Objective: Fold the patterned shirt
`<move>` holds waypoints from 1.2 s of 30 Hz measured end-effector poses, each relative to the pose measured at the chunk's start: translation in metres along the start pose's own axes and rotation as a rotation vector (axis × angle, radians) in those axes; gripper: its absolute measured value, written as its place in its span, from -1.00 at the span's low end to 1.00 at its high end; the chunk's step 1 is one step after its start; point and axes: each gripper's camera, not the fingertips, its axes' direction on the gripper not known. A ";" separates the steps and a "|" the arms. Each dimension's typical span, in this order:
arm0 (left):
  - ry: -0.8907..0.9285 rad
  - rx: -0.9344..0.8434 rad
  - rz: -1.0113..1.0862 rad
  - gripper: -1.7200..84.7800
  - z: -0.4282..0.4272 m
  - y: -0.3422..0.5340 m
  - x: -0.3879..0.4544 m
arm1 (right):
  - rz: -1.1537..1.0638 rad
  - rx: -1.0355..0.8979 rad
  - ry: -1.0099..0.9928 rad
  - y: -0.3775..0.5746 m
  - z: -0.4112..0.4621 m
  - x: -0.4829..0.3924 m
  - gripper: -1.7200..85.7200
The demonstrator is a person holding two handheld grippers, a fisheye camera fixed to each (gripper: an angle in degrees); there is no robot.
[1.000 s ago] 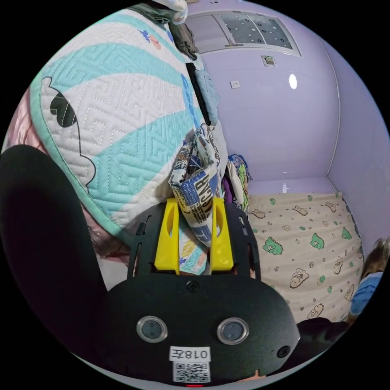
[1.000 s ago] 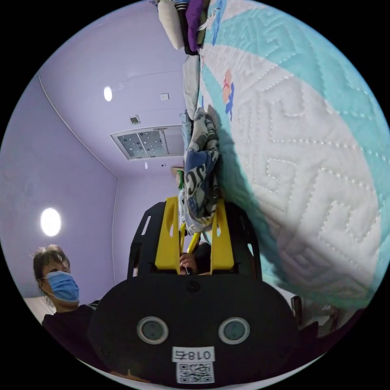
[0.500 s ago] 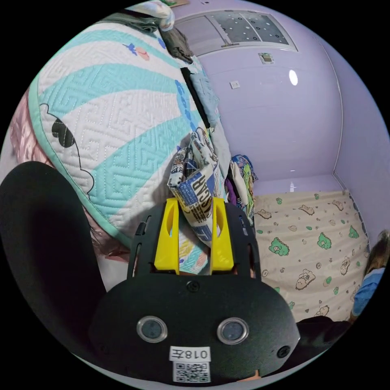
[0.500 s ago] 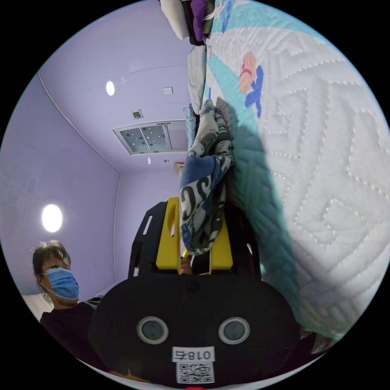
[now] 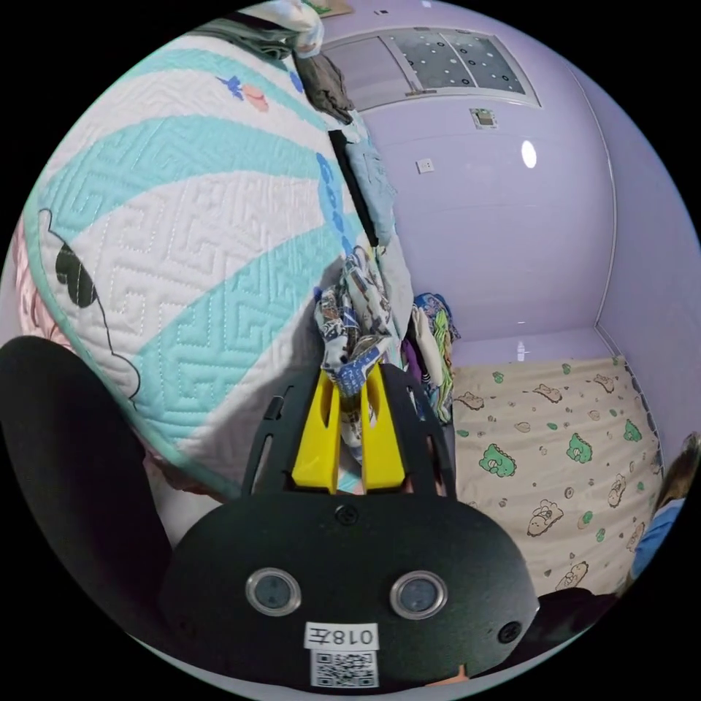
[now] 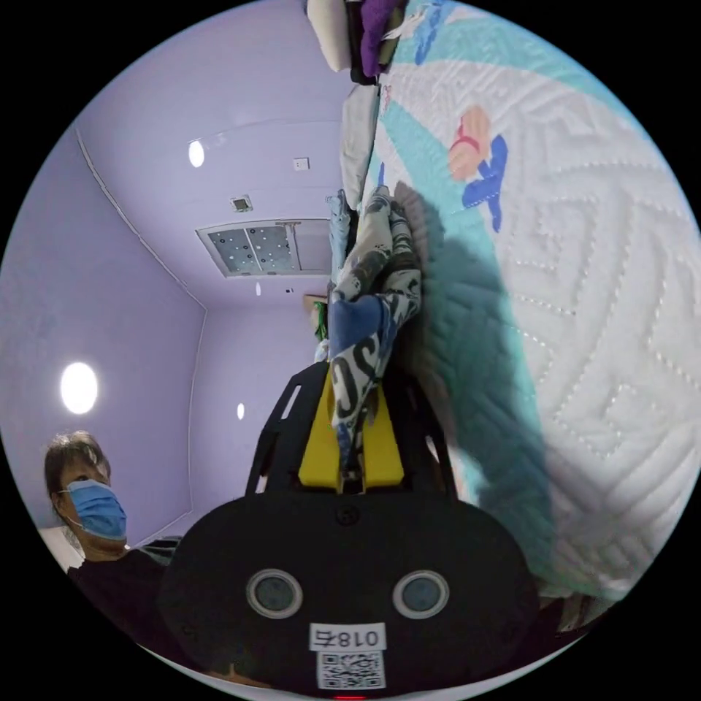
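in the left gripper view, the white and turquoise quilted bedspread with a stitched key pattern (image 5: 190, 241) spreads across the left side. just right of it, a bunched edge of the blue, white and black printed cotton shirt (image 5: 354, 321) stands up from the left gripper (image 5: 353, 398), whose yellow jaws are clenched on the cloth. further right lie a heap of bright clothes (image 5: 432, 328), a cream sheet printed with green animals (image 5: 555, 445) and the lilac wall (image 5: 496, 241).

in the right gripper view, a person in a blue mask (image 6: 91, 496) sits at the left, then the lilac wall (image 6: 146, 277). the right gripper (image 6: 352, 431) has its yellow jaws pressed together on another gathered edge of the shirt (image 6: 369, 307), which lies against the bedspread (image 6: 584, 292) at the right.

the shirt looks light, soft and limp, likely to sag and crumple between the two grips. it probably handles best held at corners or seams and kept taut.
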 end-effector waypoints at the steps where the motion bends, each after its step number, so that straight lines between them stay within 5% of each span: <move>1: 0.018 0.019 0.021 -0.91 -0.005 -0.002 0.001 | -0.006 0.001 0.004 0.001 0.001 -0.005 -0.93; 10: 0.381 0.111 0.069 -0.96 -0.099 -0.027 0.011 | -0.225 -0.102 -0.148 0.006 0.032 -0.134 -0.96; 15: 0.368 0.180 0.159 -0.97 -0.167 -0.067 0.015 | -0.312 -0.277 -0.177 -0.004 0.108 -0.201 -0.97; 22: 0.210 0.215 0.300 -0.97 -0.177 -0.276 -0.015 | -0.337 -0.368 -0.160 -0.093 0.276 -0.238 -0.98; 27: 0.204 0.321 0.538 -0.97 -0.187 -0.458 0.037 | -0.660 -0.238 -0.261 -0.171 0.412 -0.333 -0.98; 31: 0.105 0.364 0.537 -0.95 -0.170 -0.577 0.002 | -0.704 -0.191 -0.274 -0.203 0.501 -0.322 -0.97; 36: -0.012 0.321 0.159 -0.76 -0.131 -0.644 -0.163 | -0.404 -0.238 -0.162 -0.217 0.625 -0.180 -0.97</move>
